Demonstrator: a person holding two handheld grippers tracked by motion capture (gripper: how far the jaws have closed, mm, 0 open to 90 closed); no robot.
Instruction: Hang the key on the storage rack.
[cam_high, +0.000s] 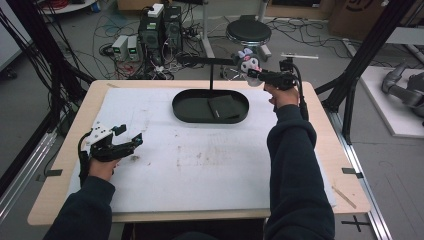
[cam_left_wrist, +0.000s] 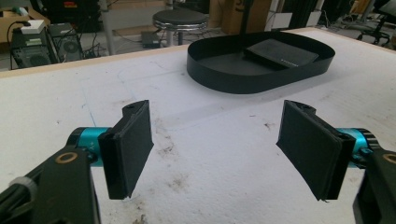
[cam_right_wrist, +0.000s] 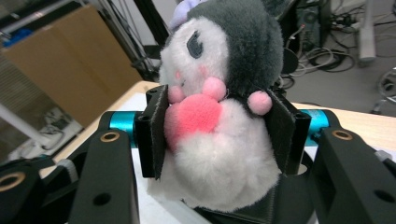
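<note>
- Soft plush, white and dark grey with a pink heart on its chest: this is the plush toy that my right tool holds up in the air, beyond the far edge of the bench.
- In the right gripper view the two black pads press into the toy's belly from either side, and the fluff bulges around them. I judge the grip sits low on the body so the head stays free and upright.
- In the high view the toy hangs just past the far right end of the black oval tray, close enough that the tray looks to me like the place it is meant for.
- The tray sits at the far middle of the bench on a white mat. A flat black slab lies inside it, towards its right end.
- My left tool rests near the left edge of the mat, well apart from the tray. Its jaws stand wide with nothing between them, only the stained mat beneath.
- I judge the left hand is waiting out of the way while the right does the carrying.
</note>
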